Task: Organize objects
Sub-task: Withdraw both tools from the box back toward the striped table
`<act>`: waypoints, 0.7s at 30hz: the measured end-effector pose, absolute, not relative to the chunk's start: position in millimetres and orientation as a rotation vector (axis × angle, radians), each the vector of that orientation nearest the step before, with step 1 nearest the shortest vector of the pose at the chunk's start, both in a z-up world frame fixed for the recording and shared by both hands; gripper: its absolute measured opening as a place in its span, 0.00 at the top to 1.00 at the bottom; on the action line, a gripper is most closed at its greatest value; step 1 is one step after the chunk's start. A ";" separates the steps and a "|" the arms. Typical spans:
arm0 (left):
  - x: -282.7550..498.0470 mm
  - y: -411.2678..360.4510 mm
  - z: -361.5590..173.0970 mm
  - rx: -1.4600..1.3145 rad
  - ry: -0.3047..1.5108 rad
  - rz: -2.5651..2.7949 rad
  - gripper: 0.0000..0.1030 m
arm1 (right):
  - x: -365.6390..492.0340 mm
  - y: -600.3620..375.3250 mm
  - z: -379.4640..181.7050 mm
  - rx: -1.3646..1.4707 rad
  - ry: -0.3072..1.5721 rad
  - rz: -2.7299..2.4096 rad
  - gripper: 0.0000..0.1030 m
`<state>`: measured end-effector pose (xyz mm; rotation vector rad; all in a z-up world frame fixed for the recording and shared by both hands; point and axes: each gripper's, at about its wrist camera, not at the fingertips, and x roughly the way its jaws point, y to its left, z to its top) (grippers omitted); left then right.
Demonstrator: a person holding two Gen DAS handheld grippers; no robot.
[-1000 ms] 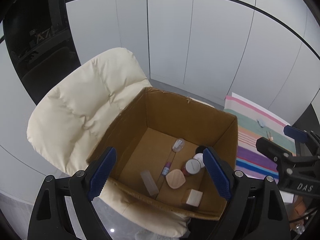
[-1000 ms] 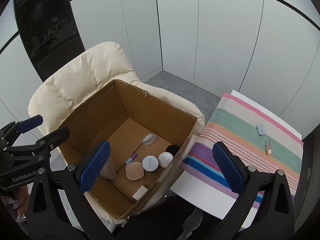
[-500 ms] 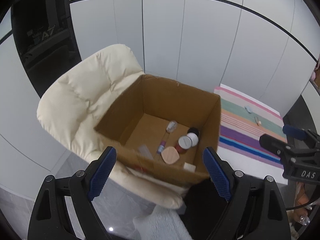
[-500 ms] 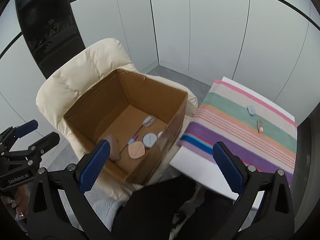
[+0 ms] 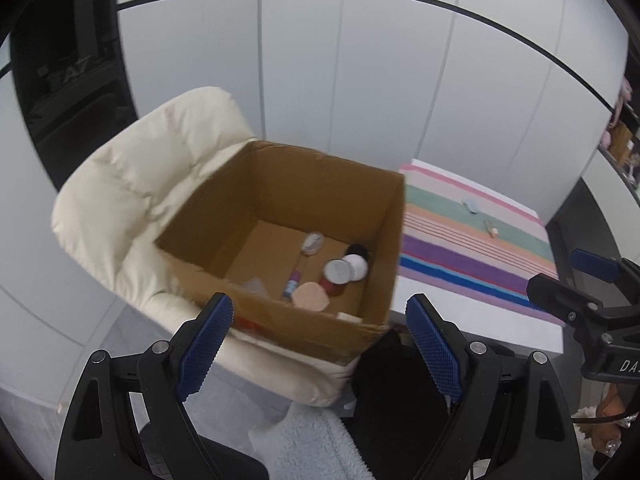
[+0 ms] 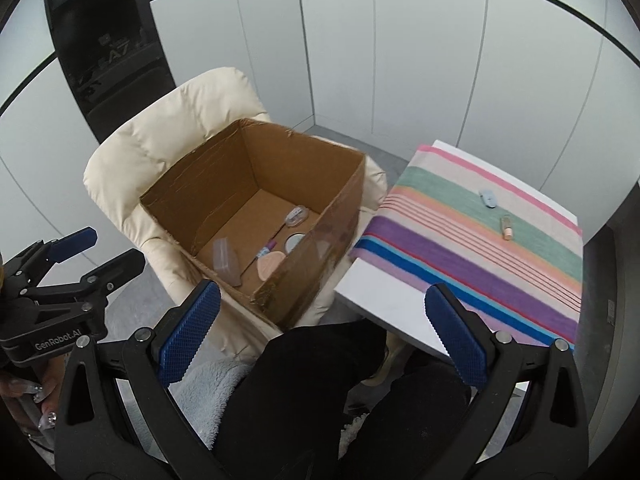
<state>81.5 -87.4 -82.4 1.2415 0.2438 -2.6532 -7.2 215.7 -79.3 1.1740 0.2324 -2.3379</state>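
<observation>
Between our two grippers and well ahead of them sits the cardboard box (image 5: 280, 216) on the cream chair (image 5: 132, 184), open at the top. Our left gripper (image 5: 320, 340) has its blue fingers (image 5: 206, 338) spread wide with nothing between them, and they hang short of the box's near wall. Our right gripper (image 6: 320, 334) is just as wide apart and empty, its fingers (image 6: 456, 338) framing the dark trousers (image 6: 320, 392) of the person and the near corner of the desk (image 6: 384, 304).

Inside the box we see a peach pad (image 5: 310, 298), a round tin with a silver lid (image 5: 337, 270), a white-capped jar (image 5: 357, 267), a black round thing (image 5: 357, 250), a small tube with a purple band (image 5: 292, 282), a clear blister pack (image 5: 312, 242) and a clear bottle (image 6: 225, 258) lying near the left wall.

On the striped cloth (image 6: 480, 248) that covers the desk, to the right of the box and well apart from both pairs of fingers, lie a small pale blue thing (image 6: 488, 198) and, just nearer to us, a little bottle with a peach cap (image 6: 507, 228).

Compared with a second ago, both grippers have drawn back from the box: it then filled the space between the left fingers, and now it lies wholly beyond their tips. More of the desk and the trousers has come into view. The things in the box and on the cloth lie as they did, and both pairs of fingers stand as wide as before.
</observation>
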 end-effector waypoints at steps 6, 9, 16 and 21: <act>56.2 -59.6 -88.2 1.287 0.197 -2.708 0.13 | -14.3 249.0 -77.3 1.192 0.180 -2.410 0.00; 42.5 -44.5 -90.8 1.312 0.175 -2.739 0.13 | -20.0 270.7 -79.2 1.217 0.151 -2.452 0.00; 11.8 5.6 -95.8 1.379 0.100 -2.834 0.13 | -28.3 336.8 -85.5 1.281 0.052 -2.579 0.00; -9.6 45.6 -99.9 1.430 0.031 -2.900 0.13 | -29.6 386.3 -90.0 1.328 -0.025 -2.661 0.00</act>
